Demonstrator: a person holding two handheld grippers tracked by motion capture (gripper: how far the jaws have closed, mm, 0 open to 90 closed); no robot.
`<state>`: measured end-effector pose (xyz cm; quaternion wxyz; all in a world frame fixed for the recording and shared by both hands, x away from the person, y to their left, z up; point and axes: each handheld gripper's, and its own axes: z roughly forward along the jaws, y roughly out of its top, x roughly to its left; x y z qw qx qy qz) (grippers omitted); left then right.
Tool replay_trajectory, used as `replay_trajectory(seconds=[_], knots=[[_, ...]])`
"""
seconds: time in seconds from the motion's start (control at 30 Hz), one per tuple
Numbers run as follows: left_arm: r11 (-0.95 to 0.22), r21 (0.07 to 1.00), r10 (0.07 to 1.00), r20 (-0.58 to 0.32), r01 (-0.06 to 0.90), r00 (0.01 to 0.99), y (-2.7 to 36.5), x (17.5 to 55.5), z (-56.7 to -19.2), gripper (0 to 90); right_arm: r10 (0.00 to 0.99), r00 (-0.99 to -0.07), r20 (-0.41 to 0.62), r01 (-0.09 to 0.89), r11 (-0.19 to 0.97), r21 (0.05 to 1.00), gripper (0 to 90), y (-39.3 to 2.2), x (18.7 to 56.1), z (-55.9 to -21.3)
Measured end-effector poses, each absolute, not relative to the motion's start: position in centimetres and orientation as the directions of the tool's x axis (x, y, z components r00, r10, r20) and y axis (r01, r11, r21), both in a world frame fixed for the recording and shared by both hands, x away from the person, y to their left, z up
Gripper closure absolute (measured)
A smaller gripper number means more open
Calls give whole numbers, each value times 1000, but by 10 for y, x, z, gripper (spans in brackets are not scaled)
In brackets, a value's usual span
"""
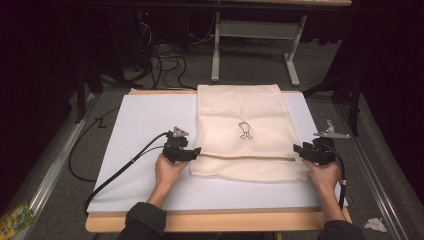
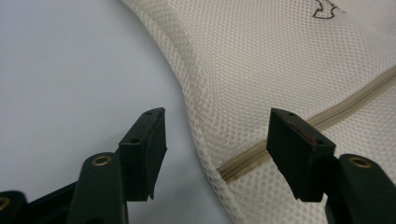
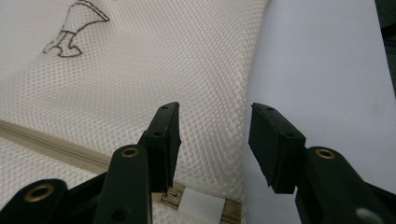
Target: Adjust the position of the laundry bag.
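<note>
A cream-coloured mesh laundry bag [image 1: 242, 132] with a small dark line drawing [image 1: 244, 130] on its middle lay flat on the white sheet [image 1: 145, 120] that covered the wooden table [image 1: 210, 221], its far edge at the far side of the sheet and its near edge towards the person. A beige zipper [image 1: 245, 157] ran across the bag's near part from one side edge to the other.

The left gripper [image 1: 190, 152], held in the left hand [image 1: 169, 170], sat at the bag's left edge, level with the zipper. In the left gripper view its black jaws stood wide apart, one over the bare white sheet, the other over the mesh beside the zipper's end [image 2: 243, 161], with nothing pinched.

The right gripper [image 1: 301, 149], held in the right hand [image 1: 325, 172], was at the bag's right edge by the zipper's other end. In the right gripper view its jaws were spread, straddling the bag's edge without pressing on it; the metal zipper pull [image 3: 172, 197] lay just below them, partly hidden
</note>
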<state>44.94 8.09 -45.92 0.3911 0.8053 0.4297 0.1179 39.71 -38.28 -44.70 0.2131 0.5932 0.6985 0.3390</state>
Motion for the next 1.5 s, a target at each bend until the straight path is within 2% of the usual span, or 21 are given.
replay_trajectory(seconds=[0.4,0.67,0.8,0.83,0.9,1.03,1.07,1.1,1.13,1.17,1.3,1.5], knots=[[-309,702,808,-162,641,567,72,466,-472,344,978,-182,102,734,66,676,532,-385,406,-456],[-312,689,809,-168,654,563,66,469,-475,345,974,-188,123,767,68,638,470,-382,414,-459],[-324,680,808,-163,657,567,66,470,-473,364,973,-194,122,779,77,622,468,-378,417,-459],[-335,677,806,-155,656,571,65,470,-473,377,973,-196,122,784,81,615,470,-376,419,-460],[-359,672,798,-138,648,586,62,469,-472,459,972,-202,119,797,92,597,480,-374,422,-461],[-386,665,794,-114,639,598,58,468,-471,529,975,-204,84,803,117,584,551,-372,423,-460],[-396,661,792,-106,638,602,57,469,-470,579,975,-213,68,809,137,571,617,-370,424,-459],[-396,661,792,-106,638,602,57,469,-470,607,975,-213,68,809,137,571,617,-370,424,-459],[-396,659,796,-102,640,597,57,469,-470,647,973,-228,42,812,166,560,680,-367,424,-458],[-398,661,798,-93,637,595,57,471,-470,647,973,-228,42,812,166,560,680,-367,424,-458],[-399,652,795,-104,645,597,55,471,-469,817,964,-265,22,804,208,558,832,-362,424,-458],[-400,663,786,-107,633,609,55,471,-467,859,959,-278,51,794,200,574,869,-367,423,-457]])
